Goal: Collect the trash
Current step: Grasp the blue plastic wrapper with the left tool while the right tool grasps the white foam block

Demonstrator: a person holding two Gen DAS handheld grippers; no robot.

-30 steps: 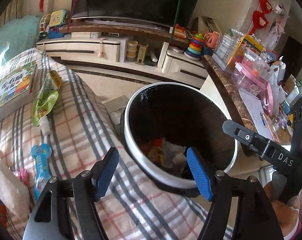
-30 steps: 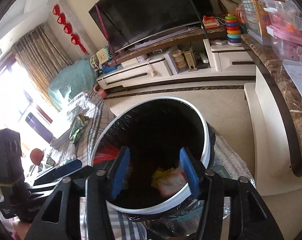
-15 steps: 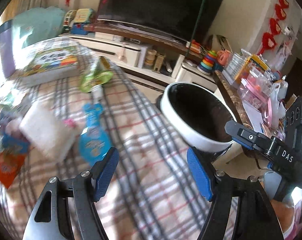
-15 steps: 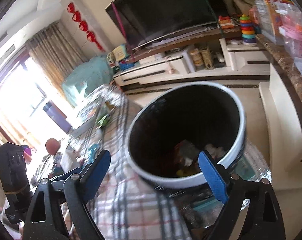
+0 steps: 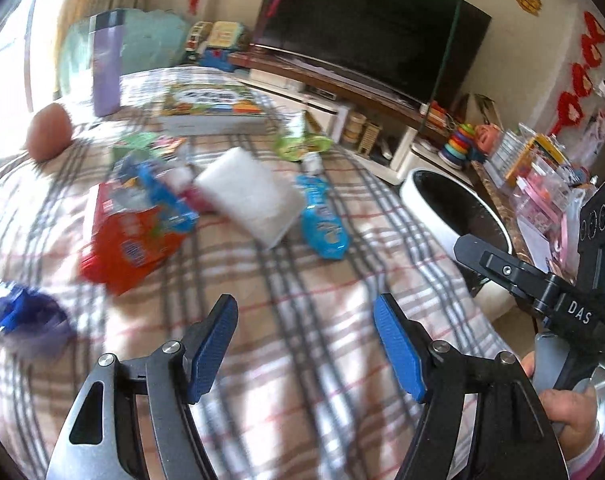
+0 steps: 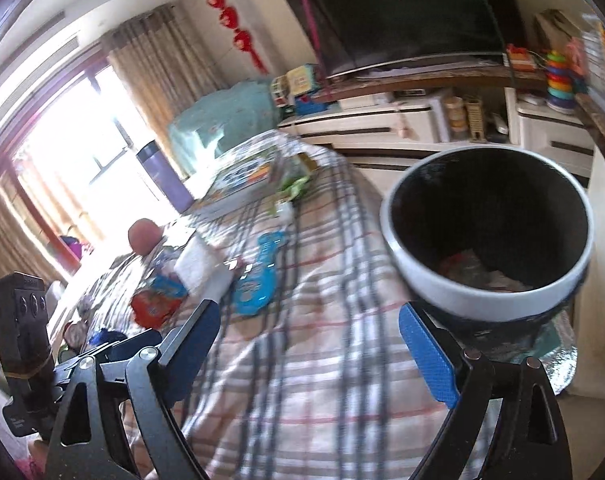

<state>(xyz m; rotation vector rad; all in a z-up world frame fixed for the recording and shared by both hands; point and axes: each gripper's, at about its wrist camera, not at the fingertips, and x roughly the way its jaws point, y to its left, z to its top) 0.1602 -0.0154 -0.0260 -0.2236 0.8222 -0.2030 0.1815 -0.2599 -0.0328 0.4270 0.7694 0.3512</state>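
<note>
A plaid-covered table point(image 5: 302, 288) carries trash: a red-orange snack bag point(image 5: 130, 236), a blue wrapper point(image 5: 322, 228), a white pack point(image 5: 250, 196), a green pouch point(image 5: 298, 144) and a crumpled blue-purple wrapper point(image 5: 18, 316). The white-rimmed trash bin point(image 6: 490, 240) with a black liner stands at the table's right edge and holds some trash. My left gripper point(image 5: 304, 350) is open and empty over bare cloth, short of the trash. My right gripper point(image 6: 318, 352) is open and empty, just left of the bin; the same trash shows in the right wrist view, such as the blue wrapper point(image 6: 258, 280).
A picture book point(image 5: 210, 108), a purple bottle point(image 5: 106, 64) and a brownish ball point(image 5: 48, 132) lie at the table's far side. A TV cabinet point(image 6: 422, 120) stands behind. A marble counter with toys point(image 5: 542, 168) runs along the right.
Both grippers have swung left, away from above the bin, and now face the littered table. Both stay open and empty; the right jaws have opened wider.
</note>
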